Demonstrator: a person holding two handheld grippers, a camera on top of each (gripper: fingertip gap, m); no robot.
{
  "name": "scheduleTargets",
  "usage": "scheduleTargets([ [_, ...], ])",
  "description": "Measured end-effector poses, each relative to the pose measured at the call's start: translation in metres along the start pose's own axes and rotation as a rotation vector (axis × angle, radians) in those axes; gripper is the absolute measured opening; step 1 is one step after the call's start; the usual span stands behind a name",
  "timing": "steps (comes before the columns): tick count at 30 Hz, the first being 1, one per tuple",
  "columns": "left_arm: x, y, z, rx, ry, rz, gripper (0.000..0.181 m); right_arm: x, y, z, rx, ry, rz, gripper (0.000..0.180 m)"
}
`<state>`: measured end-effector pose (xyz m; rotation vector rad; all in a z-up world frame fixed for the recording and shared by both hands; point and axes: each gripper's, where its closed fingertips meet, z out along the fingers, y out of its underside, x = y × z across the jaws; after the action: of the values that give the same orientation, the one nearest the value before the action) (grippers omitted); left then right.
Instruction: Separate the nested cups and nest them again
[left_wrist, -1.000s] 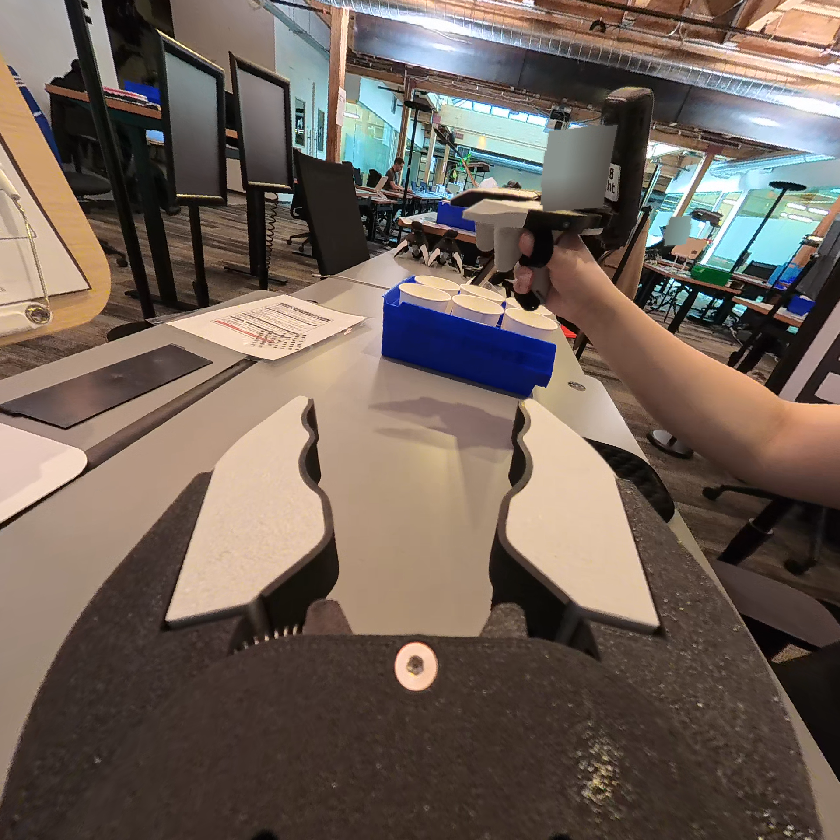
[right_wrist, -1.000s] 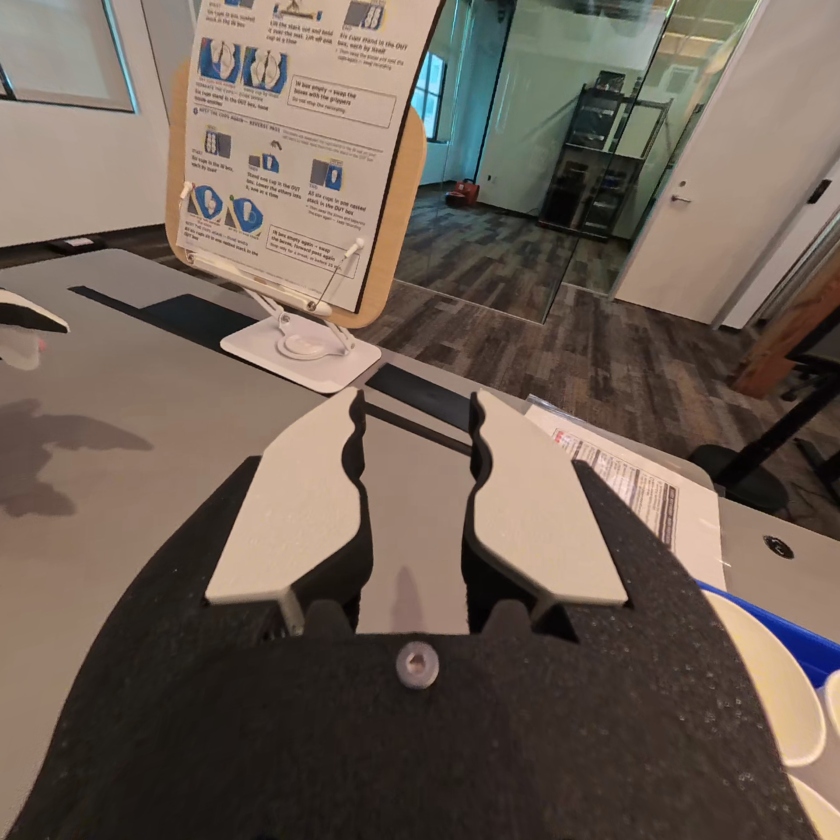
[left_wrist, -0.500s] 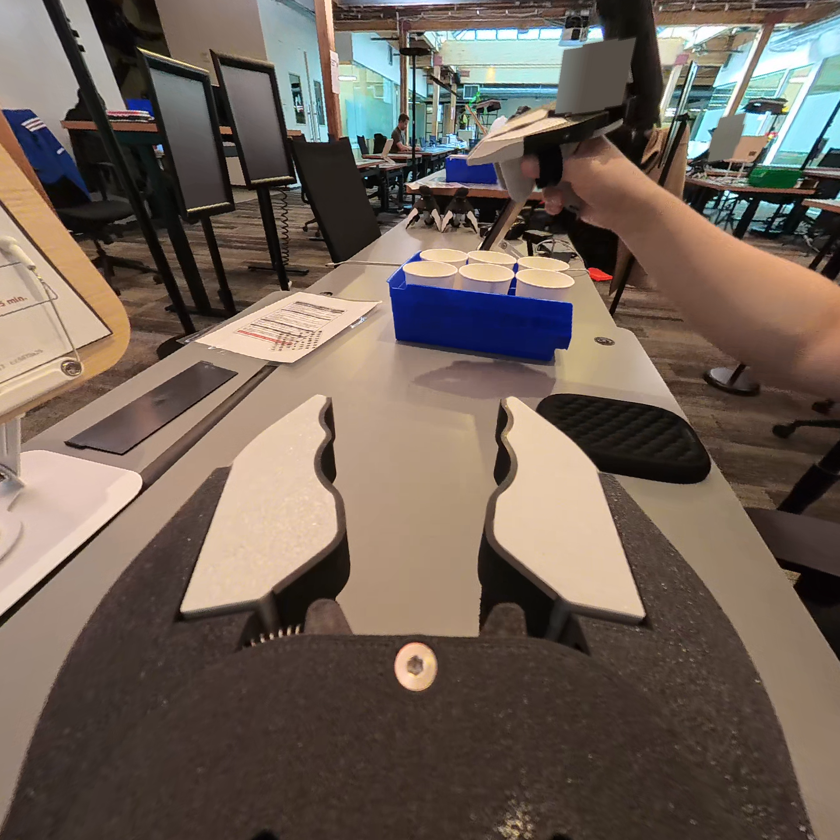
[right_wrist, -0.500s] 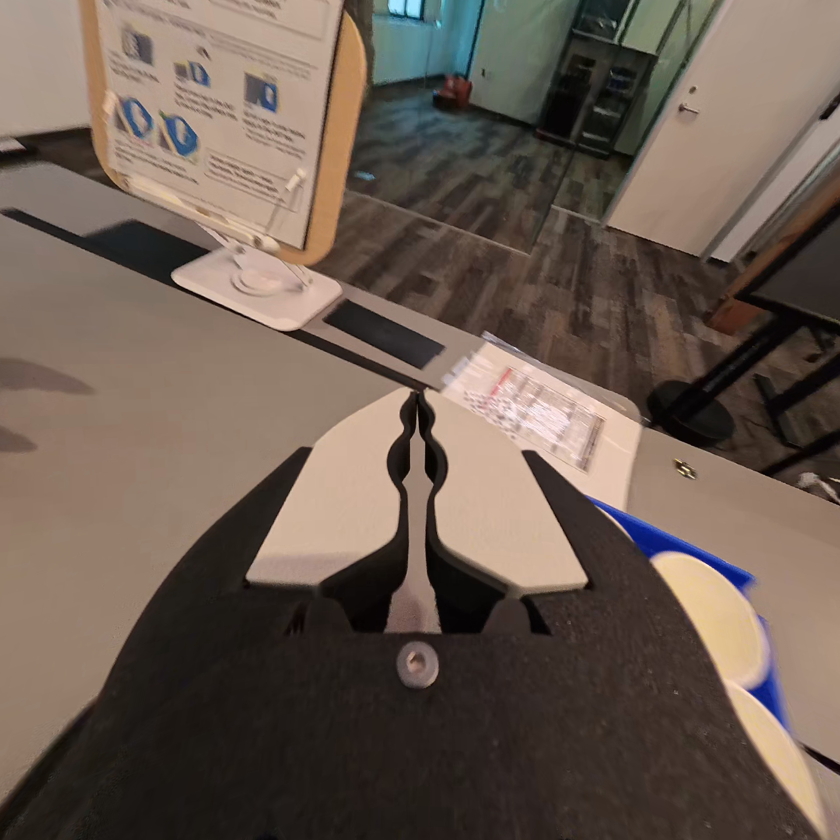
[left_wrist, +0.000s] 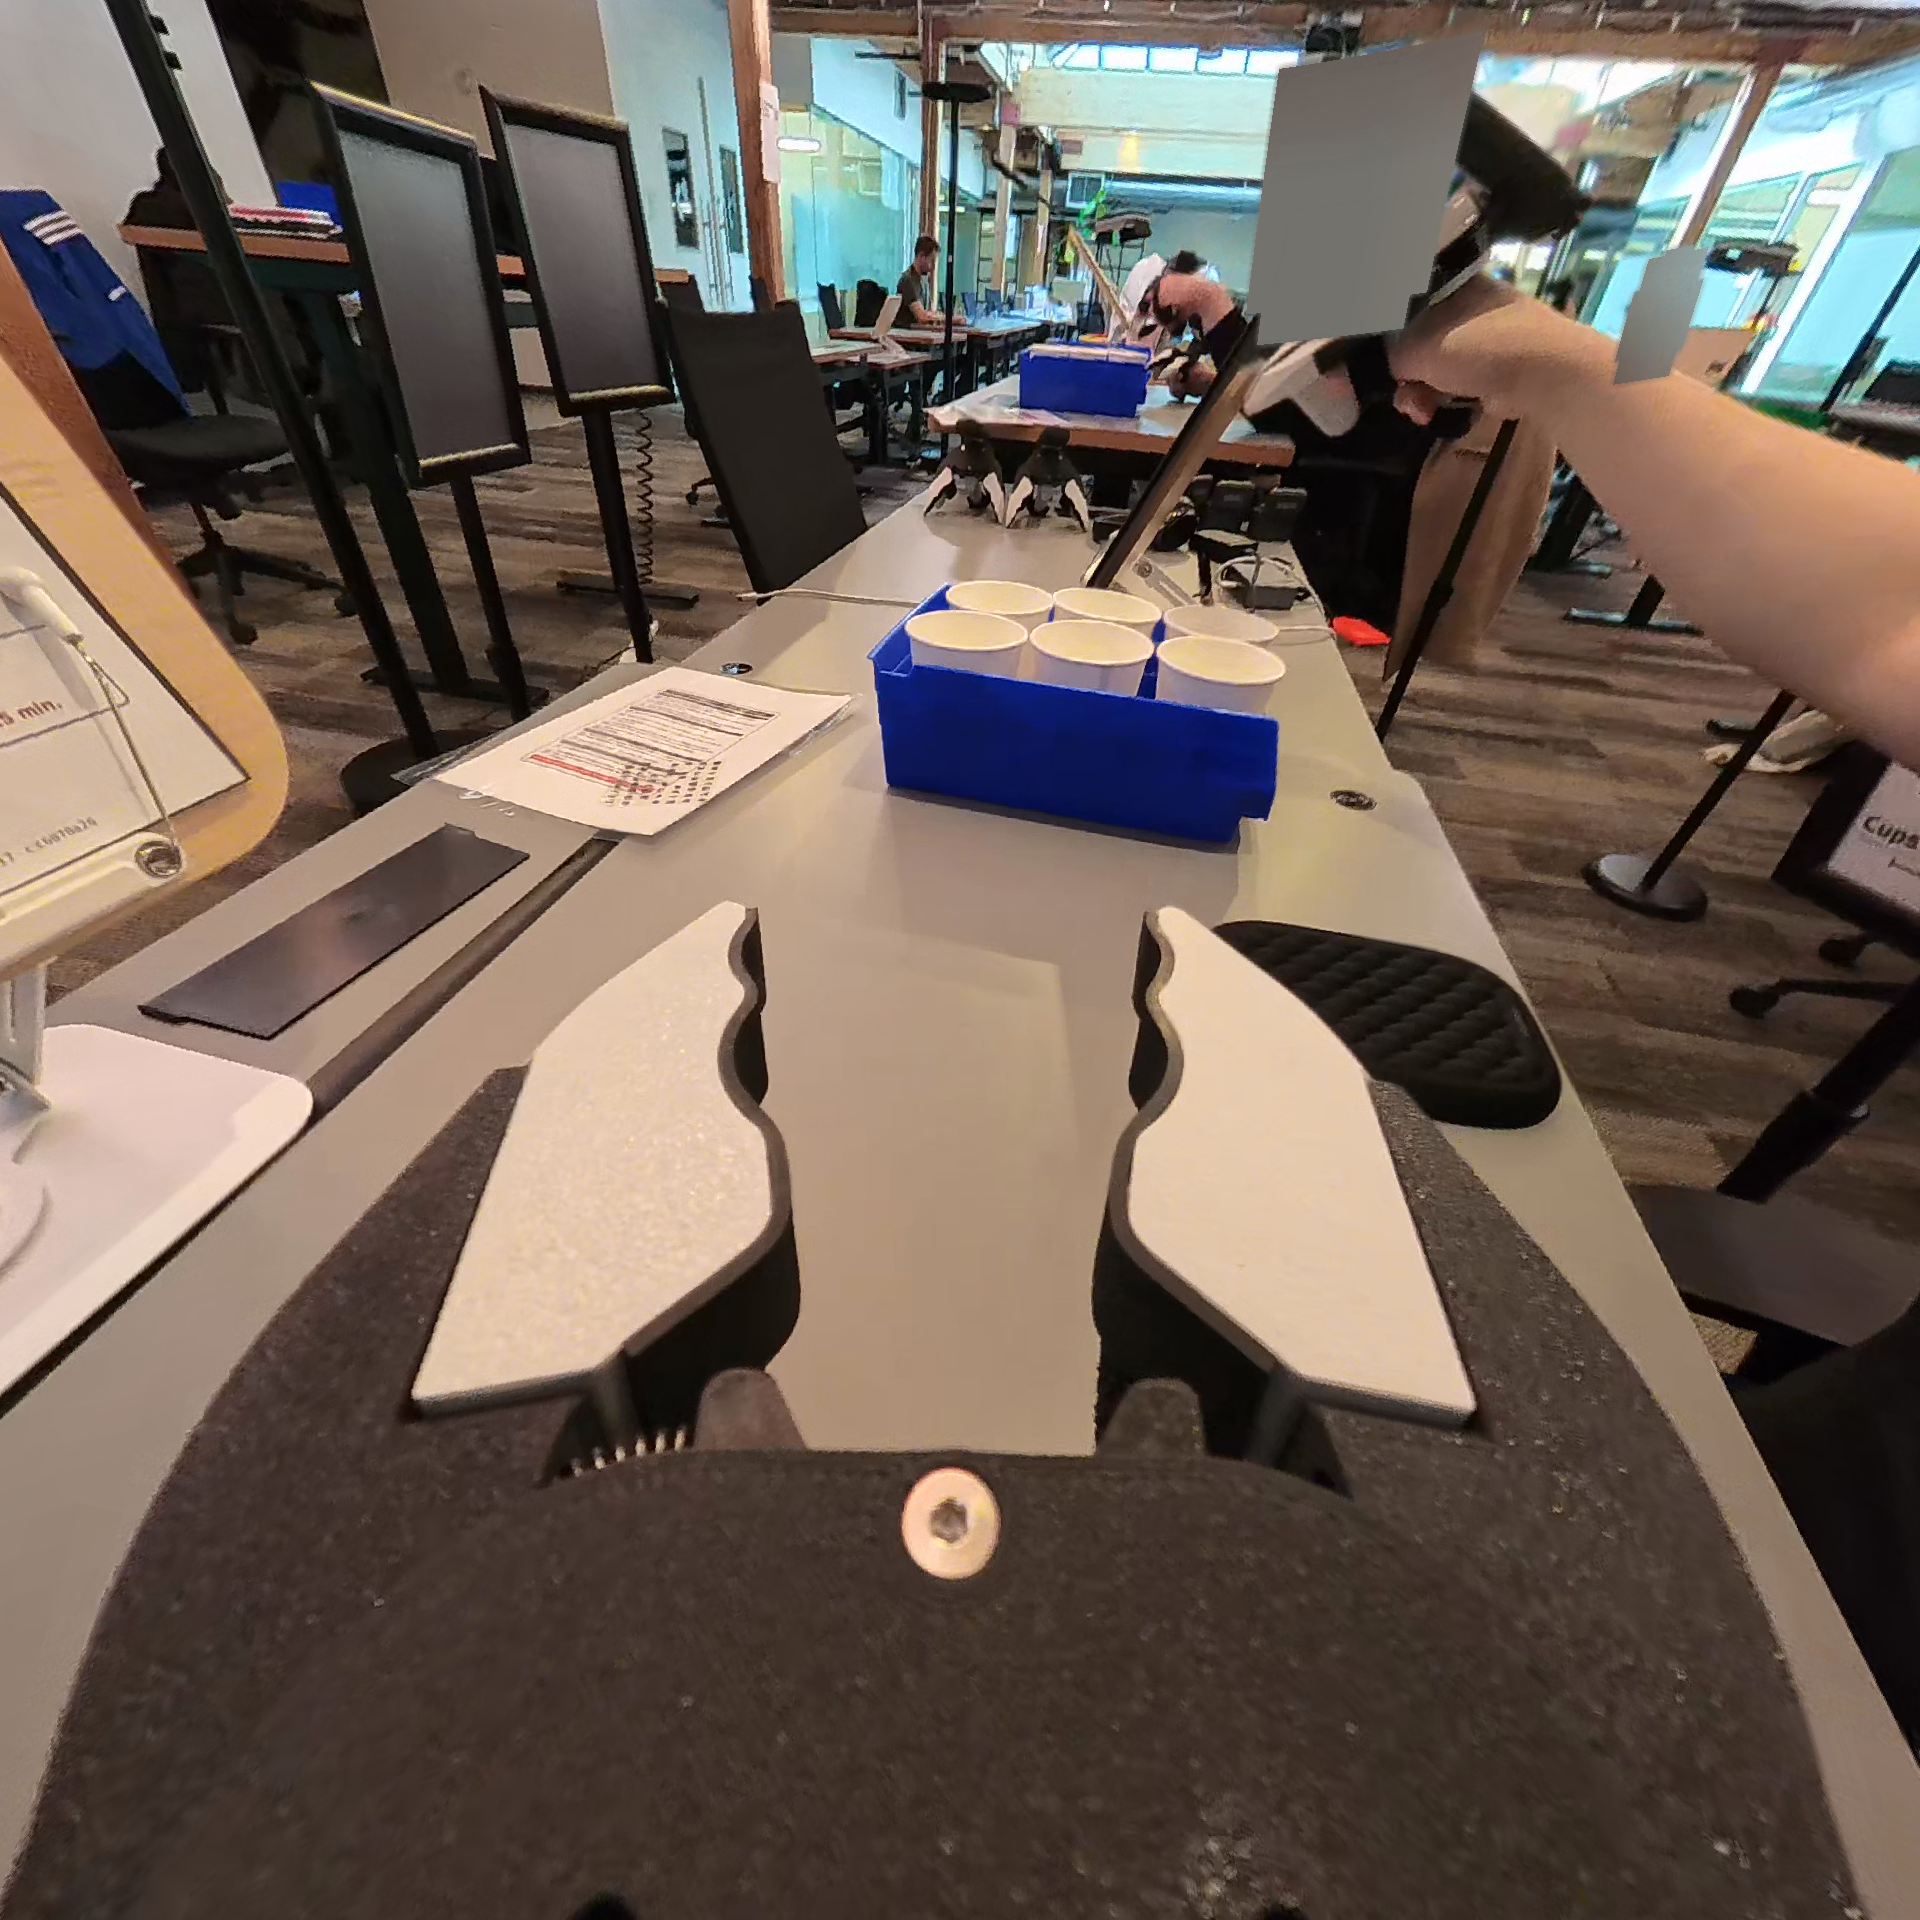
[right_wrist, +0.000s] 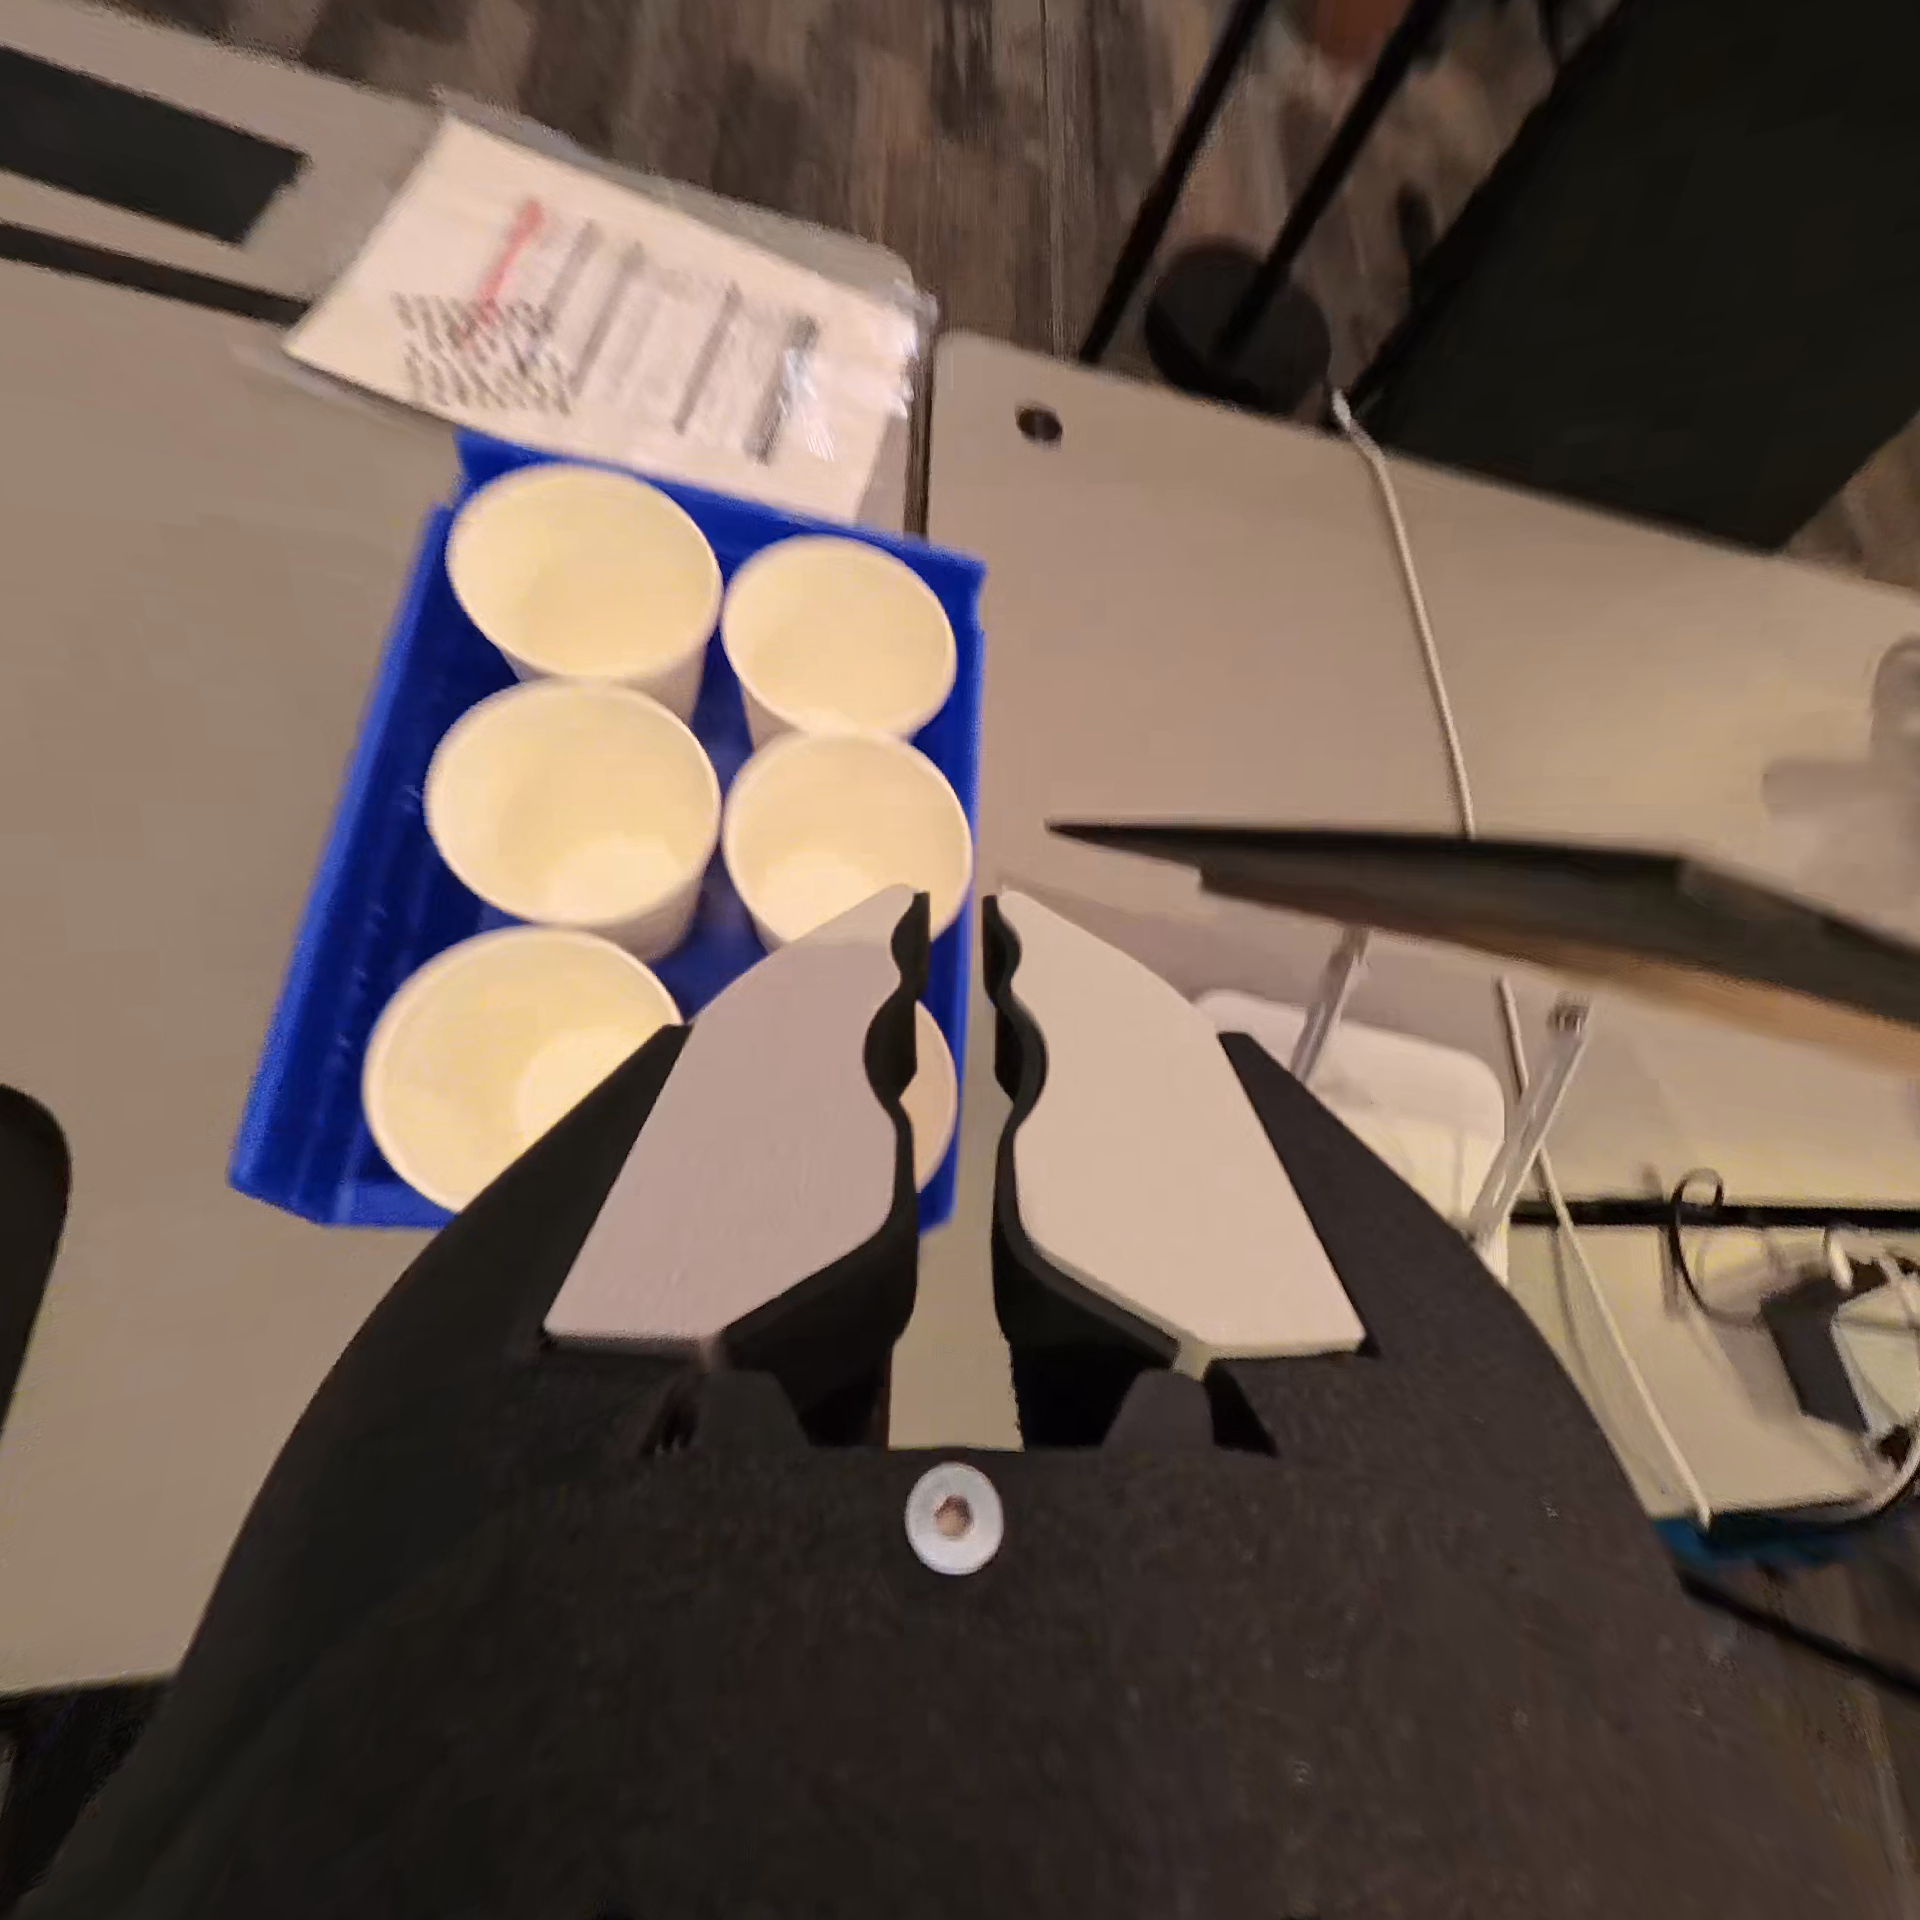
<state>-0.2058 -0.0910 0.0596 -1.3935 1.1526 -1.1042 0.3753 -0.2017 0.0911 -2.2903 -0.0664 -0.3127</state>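
Six white cups (right_wrist: 582, 790) stood apart in a blue bin (left_wrist: 1070, 743) on the grey table (left_wrist: 935, 935), seen mid-frame, left tool (left_wrist: 948, 925) spread wide and empty, right tool (right_wrist: 948, 914) nearly closed, held above the bin, holding nothing

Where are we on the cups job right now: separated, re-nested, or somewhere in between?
Separation looks done: six white paper cups stand singly, upright, in the blue plastic bin. In hand: nothing. The right gripper hangs above the bin's near end, jaws a narrow gap apart, empty; the left gripper sits open and empty over the grey table, well short of the bin. Left: all the re-nesting, no cup sits inside another.
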Motion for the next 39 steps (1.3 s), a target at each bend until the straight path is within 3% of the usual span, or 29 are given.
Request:
scheduleTargets([
  [6,0.000,-0.004,-0.001,-0.038,-0.040,0.017,0.069,0.032,0.071,0.022,-0.099,-0.049,0.101,0.012],
  [12,-0.002,-0.007,-0.015,-0.054,-0.073,-0.065,0.069,0.033,0.107,0.048,-0.142,-0.127,0.162,0.017],
  [27,0.010,-0.007,-0.095,-0.081,-0.309,-0.048,0.070,0.005,0.103,0.107,-0.202,-0.322,0.167,0.015],
  [39,0.020,0.000,-0.122,-0.091,-0.387,-0.060,0.070,0.004,0.103,0.092,-0.121,-0.338,0.036,0.014],
])
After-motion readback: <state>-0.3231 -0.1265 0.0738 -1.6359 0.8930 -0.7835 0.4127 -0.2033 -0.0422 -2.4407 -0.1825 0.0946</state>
